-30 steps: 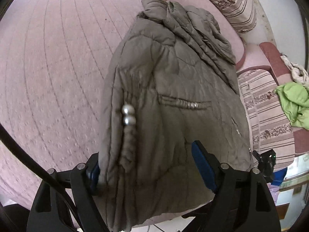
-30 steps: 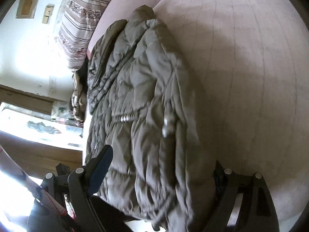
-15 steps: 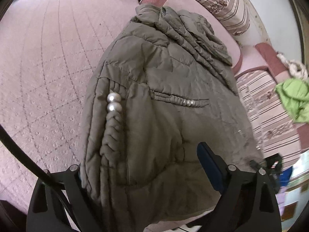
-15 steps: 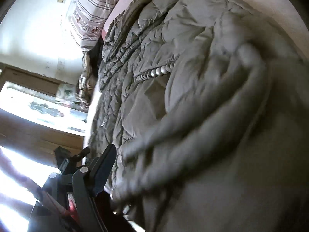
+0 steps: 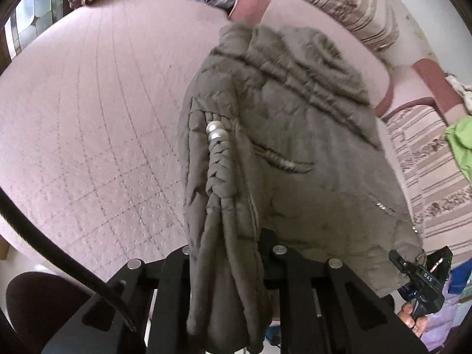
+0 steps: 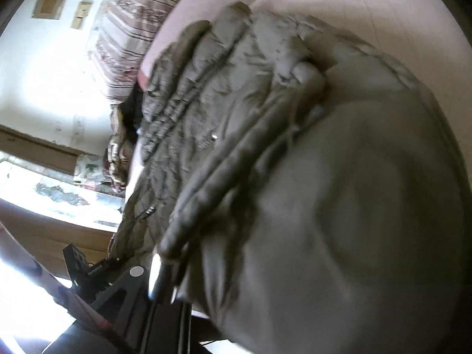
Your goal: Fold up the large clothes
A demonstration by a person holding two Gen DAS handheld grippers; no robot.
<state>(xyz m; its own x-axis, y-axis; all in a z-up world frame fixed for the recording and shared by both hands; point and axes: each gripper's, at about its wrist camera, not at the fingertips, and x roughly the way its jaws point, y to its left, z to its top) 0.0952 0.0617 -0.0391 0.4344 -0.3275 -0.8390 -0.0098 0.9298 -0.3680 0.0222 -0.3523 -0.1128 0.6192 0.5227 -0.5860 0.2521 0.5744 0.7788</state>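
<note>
An olive-grey padded jacket (image 5: 295, 147) with a hood and pearl trim (image 5: 215, 131) lies on a pink quilted bed (image 5: 88, 118). My left gripper (image 5: 230, 253) is shut on a bunched fold of the jacket's near hem. In the right wrist view the jacket (image 6: 339, 191) fills most of the frame, lifted and bunched. My right gripper (image 6: 183, 289) is shut on the jacket's edge; only its left finger (image 6: 141, 283) shows. The right gripper also shows in the left wrist view (image 5: 421, 277) at the jacket's far corner.
Striped pillows (image 5: 339, 3) and a striped cushion (image 5: 433, 162) lie at the bed's head and right side. A green garment (image 5: 460, 141) sits at the right. In the right wrist view a striped pillow (image 6: 126, 29) and a wooden ledge (image 6: 38, 150) are at the left.
Both grippers have closed on the jacket's near hem. The hem is now gathered and lifted, and the jacket has come closer to the right camera.
</note>
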